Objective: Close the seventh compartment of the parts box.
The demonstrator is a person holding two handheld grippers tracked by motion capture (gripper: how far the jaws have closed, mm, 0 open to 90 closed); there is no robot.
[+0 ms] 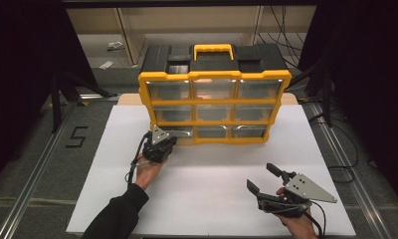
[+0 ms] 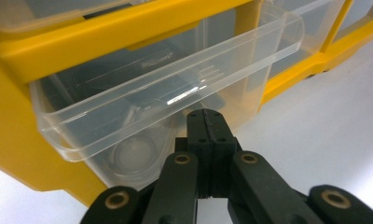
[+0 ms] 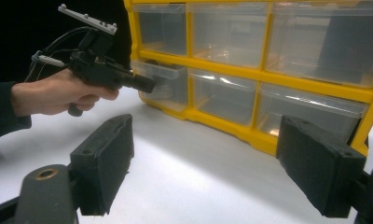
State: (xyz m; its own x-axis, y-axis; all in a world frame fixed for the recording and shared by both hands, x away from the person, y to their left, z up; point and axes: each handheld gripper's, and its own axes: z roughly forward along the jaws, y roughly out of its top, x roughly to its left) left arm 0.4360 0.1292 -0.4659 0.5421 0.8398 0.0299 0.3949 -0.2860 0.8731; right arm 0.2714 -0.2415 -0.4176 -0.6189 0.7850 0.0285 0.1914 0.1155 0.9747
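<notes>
A yellow and black organizer with clear drawers stands at the back of the white board. Its bottom-left drawer is pulled out a little; a round pale item and dark shapes show through its wall. My left gripper is shut, with its tip just under that drawer's clear handle lip and nothing visibly pinched. The same gripper is at the organizer's lower left corner, and its tip is at the drawer. My right gripper rests open near the front right, its jaws wide apart and holding nothing.
The organizer has three rows of clear drawers and a yellow carry handle on top. A black tape "5" marks the floor left of the board. Cables lie on the floor at the right. Dark curtains stand on both sides.
</notes>
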